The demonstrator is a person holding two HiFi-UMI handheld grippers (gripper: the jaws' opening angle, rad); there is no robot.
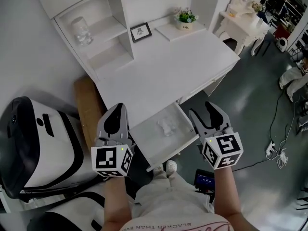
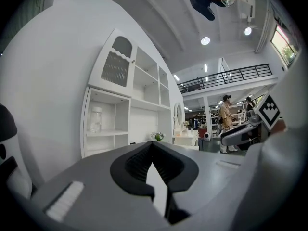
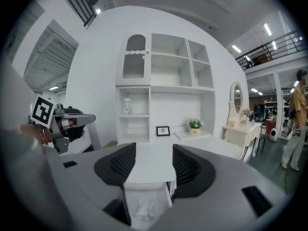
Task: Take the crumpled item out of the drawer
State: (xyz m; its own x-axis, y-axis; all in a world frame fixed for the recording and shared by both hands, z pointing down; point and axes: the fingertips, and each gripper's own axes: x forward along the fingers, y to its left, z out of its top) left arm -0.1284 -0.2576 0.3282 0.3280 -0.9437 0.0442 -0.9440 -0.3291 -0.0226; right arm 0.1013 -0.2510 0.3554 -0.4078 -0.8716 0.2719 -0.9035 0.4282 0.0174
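The white desk's drawer (image 1: 169, 153) stands pulled out, and a small crumpled white item (image 1: 166, 126) lies inside it, also seen low in the right gripper view (image 3: 146, 208). My right gripper (image 1: 203, 110) hangs just right of the drawer, level with the desk edge. Its jaws are open with nothing between them (image 3: 153, 148), aimed at the desk front above the drawer. My left gripper (image 1: 118, 109) is held at the drawer's left side, over the desk edge. Its jaws meet at the tips (image 2: 153, 146) and hold nothing.
On the desk's back stand a small picture frame (image 1: 140, 32) and a flower pot (image 1: 186, 19); a glass jar (image 1: 82, 30) sits on the shelf. A black-and-white machine (image 1: 38, 143) stands at the left, a white dressing table (image 1: 245, 25) at the right, cables (image 1: 279, 153) on the floor.
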